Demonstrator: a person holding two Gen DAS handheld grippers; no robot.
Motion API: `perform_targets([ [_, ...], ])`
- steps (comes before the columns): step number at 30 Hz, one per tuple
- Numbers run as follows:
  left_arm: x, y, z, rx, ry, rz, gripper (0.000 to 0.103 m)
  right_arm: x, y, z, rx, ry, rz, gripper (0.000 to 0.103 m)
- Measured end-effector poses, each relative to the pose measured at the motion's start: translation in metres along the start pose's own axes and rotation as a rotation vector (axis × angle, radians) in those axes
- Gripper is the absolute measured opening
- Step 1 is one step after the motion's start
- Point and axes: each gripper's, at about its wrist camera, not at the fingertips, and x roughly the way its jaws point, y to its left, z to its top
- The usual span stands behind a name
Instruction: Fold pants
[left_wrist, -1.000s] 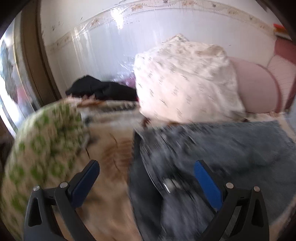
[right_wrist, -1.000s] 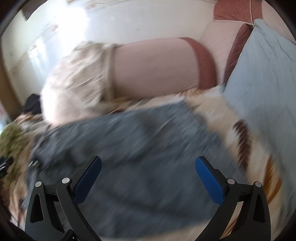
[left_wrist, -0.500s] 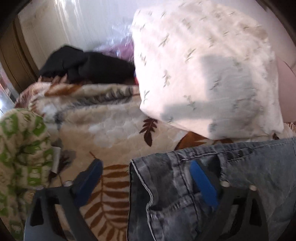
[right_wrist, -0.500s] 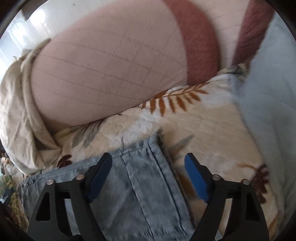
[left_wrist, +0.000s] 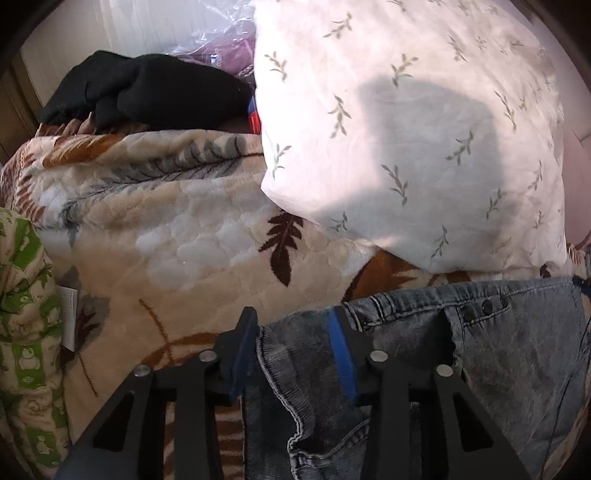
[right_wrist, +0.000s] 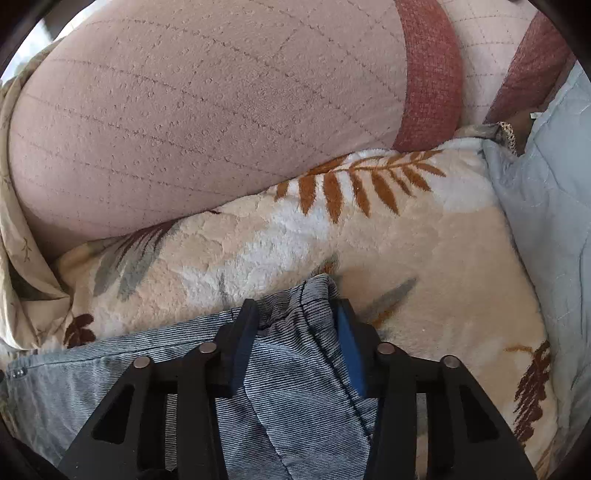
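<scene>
Grey-blue denim pants (left_wrist: 517, 350) lie on a cream leaf-patterned blanket (left_wrist: 166, 240). In the left wrist view my left gripper (left_wrist: 293, 332) has closed on the waistband corner, with bunched denim between the blue pads. In the right wrist view my right gripper (right_wrist: 295, 325) has closed on the other end of the pants (right_wrist: 303, 398), with a fold of fabric pinched between its fingers above the blanket (right_wrist: 424, 277).
A white leaf-print pillow (left_wrist: 406, 129) and black clothing (left_wrist: 147, 88) lie behind the waistband. A green-patterned cloth (left_wrist: 26, 314) is at the left. A pink quilted cushion (right_wrist: 203, 110) and a pale blue quilt (right_wrist: 554, 221) border the blanket.
Both grippers moved forward and down to the pants' far edge. Their wide-open jaws have narrowed onto the denim, left on the waistband corner, right on the other end.
</scene>
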Motion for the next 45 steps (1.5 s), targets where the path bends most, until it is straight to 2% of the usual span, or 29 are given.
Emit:
perform_targets([
  [1, 0.000, 0.004, 0.001, -0.015, 0.001, -0.008, 0.041, 0.000, -0.001, 0.000, 0.005, -0.002, -0.004, 0.035],
  [5, -0.008, 0.030, -0.003, -0.113, 0.012, -0.083, 0.035, -0.002, -0.006, -0.004, 0.013, -0.012, -0.007, 0.032],
  [8, -0.019, 0.039, -0.013, -0.136, 0.005, -0.074, 0.037, -0.003, -0.012, -0.006, 0.005, -0.020, -0.017, 0.032],
  [9, -0.022, 0.039, -0.016, -0.124, 0.000, -0.076, 0.038, -0.003, -0.011, -0.007, -0.002, -0.024, -0.024, 0.032],
  [11, -0.027, 0.038, -0.023, -0.123, -0.013, -0.062, 0.055, 0.000, -0.007, -0.009, -0.003, -0.029, -0.032, 0.032],
  [12, -0.028, 0.037, -0.026, -0.122, -0.013, -0.063, 0.059, 0.001, -0.007, -0.010, -0.001, -0.028, -0.032, 0.032],
  [16, -0.022, 0.025, -0.027, -0.125, -0.021, -0.111, 0.061, 0.000, -0.007, -0.006, 0.006, -0.026, -0.027, 0.033],
  [18, -0.012, 0.020, -0.023, -0.121, -0.007, -0.100, 0.045, 0.000, -0.007, -0.005, 0.006, -0.027, -0.027, 0.033],
  [19, -0.005, 0.016, -0.021, -0.124, 0.010, -0.110, 0.024, 0.001, -0.007, -0.004, 0.007, -0.026, -0.026, 0.033],
  [20, 0.001, 0.015, -0.021, -0.128, 0.031, -0.133, 0.015, 0.003, -0.007, -0.005, 0.007, -0.027, -0.027, 0.033],
  [23, 0.009, 0.016, -0.022, -0.151, 0.040, -0.160, 0.007, 0.002, -0.005, -0.002, 0.003, -0.032, -0.033, 0.032],
  [27, -0.004, 0.022, -0.022, -0.179, -0.016, -0.185, 0.004, -0.003, 0.001, -0.005, -0.002, -0.059, -0.037, 0.023],
  [28, -0.011, 0.023, -0.022, -0.177, -0.033, -0.192, 0.004, -0.006, 0.002, -0.007, -0.003, -0.067, -0.030, 0.016],
  [29, -0.019, 0.023, -0.022, -0.175, -0.048, -0.198, 0.004, -0.011, 0.001, -0.008, 0.002, -0.073, -0.001, 0.014],
  [35, -0.072, 0.024, -0.032, -0.173, -0.152, -0.284, 0.004, -0.056, -0.007, -0.024, 0.039, -0.178, 0.051, 0.012],
  [41, -0.136, 0.022, -0.077, -0.155, -0.232, -0.371, 0.004, -0.121, -0.035, -0.055, 0.081, -0.275, 0.137, 0.012],
  [45, -0.169, 0.026, -0.124, -0.151, -0.260, -0.405, 0.004, -0.157, -0.062, -0.091, 0.103, -0.306, 0.183, 0.012],
])
